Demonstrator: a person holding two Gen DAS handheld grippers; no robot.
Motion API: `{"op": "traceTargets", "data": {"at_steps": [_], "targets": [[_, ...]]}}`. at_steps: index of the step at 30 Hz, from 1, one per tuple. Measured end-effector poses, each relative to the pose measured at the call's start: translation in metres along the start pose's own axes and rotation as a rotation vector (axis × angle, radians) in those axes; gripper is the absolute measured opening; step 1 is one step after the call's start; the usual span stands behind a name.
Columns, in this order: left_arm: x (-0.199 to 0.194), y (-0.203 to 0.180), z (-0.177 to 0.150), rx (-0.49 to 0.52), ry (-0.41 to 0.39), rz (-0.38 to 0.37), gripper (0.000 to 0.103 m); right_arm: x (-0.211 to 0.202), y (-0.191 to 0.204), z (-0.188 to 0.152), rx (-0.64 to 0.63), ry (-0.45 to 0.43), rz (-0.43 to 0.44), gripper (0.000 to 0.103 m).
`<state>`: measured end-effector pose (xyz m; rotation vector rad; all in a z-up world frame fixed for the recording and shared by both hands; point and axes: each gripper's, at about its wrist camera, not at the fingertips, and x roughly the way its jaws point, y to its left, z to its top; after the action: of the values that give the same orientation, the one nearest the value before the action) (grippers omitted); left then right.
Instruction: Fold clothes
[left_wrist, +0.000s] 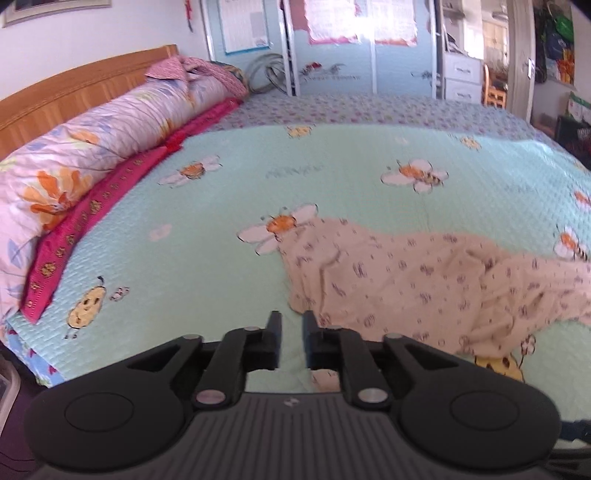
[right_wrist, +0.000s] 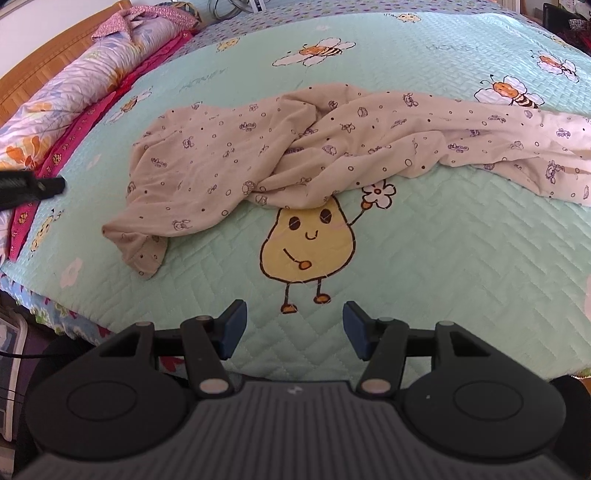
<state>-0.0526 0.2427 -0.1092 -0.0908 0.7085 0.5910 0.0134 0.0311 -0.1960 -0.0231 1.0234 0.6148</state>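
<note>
Bedroom scene: mint green quilt (right_wrist: 424, 258) with bee and flower prints covered the bed. Beige printed garment (right_wrist: 295, 147) lay crumpled on the quilt, stretched sideways, its lower edge over the head of the yellow cartoon figure (right_wrist: 306, 251). Left gripper (left_wrist: 291, 325) hovered just beside the garment's near corner, fingers a narrow gap apart, nothing between them. Right gripper (right_wrist: 294, 321) hung over bare quilt below the cartoon figure, apart from the garment, fingers wide, empty. Rolled floral duvet (left_wrist: 92, 147) and pink cloth (left_wrist: 85, 218) sat left of the garment, against the wooden headboard (left_wrist: 74, 92).
</note>
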Motion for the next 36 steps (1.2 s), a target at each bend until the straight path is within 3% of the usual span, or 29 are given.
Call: {"op": "traceTargets", "data": {"at_steps": [5,7,12,21,36], "targets": [[-0.013,0.009,0.008,-0.036,-0.01,-0.004,0.027,-0.001,0.002,0.0,-0.006,0.0,-0.004,0.06],[-0.021,0.008,0.012,-0.039,-0.024,0.001,0.038,-0.001,0.003,-0.001,-0.008,0.002,-0.004,0.06],[-0.037,0.005,0.022,-0.043,-0.053,0.002,0.054,-0.003,0.006,-0.001,-0.013,0.004,-0.002,0.06],[-0.067,-0.004,0.036,-0.063,-0.082,-0.038,0.067,-0.015,0.005,-0.002,-0.006,-0.025,0.004,0.06],[-0.109,-0.025,0.055,-0.037,-0.154,-0.078,0.072,-0.041,0.003,-0.002,0.011,-0.088,0.007,0.06]]}}
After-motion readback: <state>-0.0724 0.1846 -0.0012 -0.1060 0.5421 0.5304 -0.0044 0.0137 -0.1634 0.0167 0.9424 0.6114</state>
